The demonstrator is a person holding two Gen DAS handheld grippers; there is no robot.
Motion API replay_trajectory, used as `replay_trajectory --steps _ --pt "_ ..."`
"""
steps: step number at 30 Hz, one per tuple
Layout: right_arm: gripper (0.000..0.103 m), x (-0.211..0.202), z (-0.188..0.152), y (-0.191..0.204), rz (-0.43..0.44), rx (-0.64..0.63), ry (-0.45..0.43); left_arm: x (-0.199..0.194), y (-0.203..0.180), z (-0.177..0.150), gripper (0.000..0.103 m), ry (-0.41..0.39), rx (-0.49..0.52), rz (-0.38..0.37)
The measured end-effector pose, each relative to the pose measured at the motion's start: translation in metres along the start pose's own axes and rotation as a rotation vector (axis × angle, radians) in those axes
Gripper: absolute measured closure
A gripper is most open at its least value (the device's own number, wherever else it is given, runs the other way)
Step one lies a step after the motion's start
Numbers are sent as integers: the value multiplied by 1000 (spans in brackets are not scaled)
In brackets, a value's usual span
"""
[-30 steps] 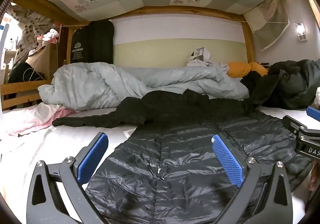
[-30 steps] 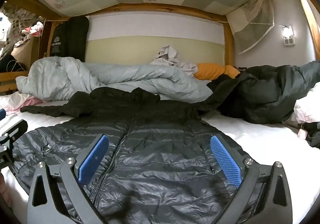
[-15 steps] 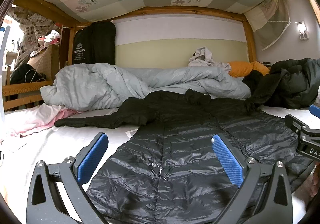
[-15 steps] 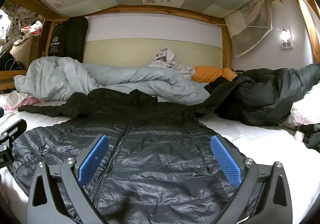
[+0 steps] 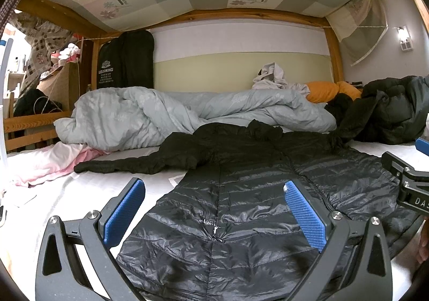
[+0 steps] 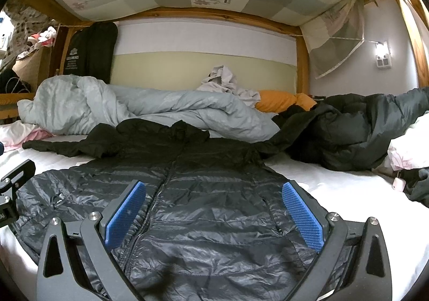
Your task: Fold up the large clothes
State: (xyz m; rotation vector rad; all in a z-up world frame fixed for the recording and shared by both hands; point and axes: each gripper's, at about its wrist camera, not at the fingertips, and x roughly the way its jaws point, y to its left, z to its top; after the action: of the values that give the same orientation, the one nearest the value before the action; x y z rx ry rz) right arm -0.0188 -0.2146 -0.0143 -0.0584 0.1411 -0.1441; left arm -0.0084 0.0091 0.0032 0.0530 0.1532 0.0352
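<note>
Left wrist view: we hold our left gripper (image 5: 214, 209) wide apart, empty, over the black puffer jacket (image 5: 241, 207) spread flat on the white bed (image 5: 80, 193); our right gripper (image 6: 213, 207) gapes likewise.

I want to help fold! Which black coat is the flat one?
The shiny quilted jacket spread flat below both grippers. The other dark coat lies bunched up at the right.

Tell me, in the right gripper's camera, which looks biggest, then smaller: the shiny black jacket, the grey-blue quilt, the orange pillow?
1. Shiny black jacket, though it lies nearest the camera, which may exaggerate it.
2. Grey-blue quilt, farther back.
3. Orange pillow, smallest, partly hidden.
</note>
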Motion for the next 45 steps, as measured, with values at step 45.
replay_trajectory --steps 45 --pt "0 0 -2 -8 -11 11 2 1 -4 -2 0 0 11 3"
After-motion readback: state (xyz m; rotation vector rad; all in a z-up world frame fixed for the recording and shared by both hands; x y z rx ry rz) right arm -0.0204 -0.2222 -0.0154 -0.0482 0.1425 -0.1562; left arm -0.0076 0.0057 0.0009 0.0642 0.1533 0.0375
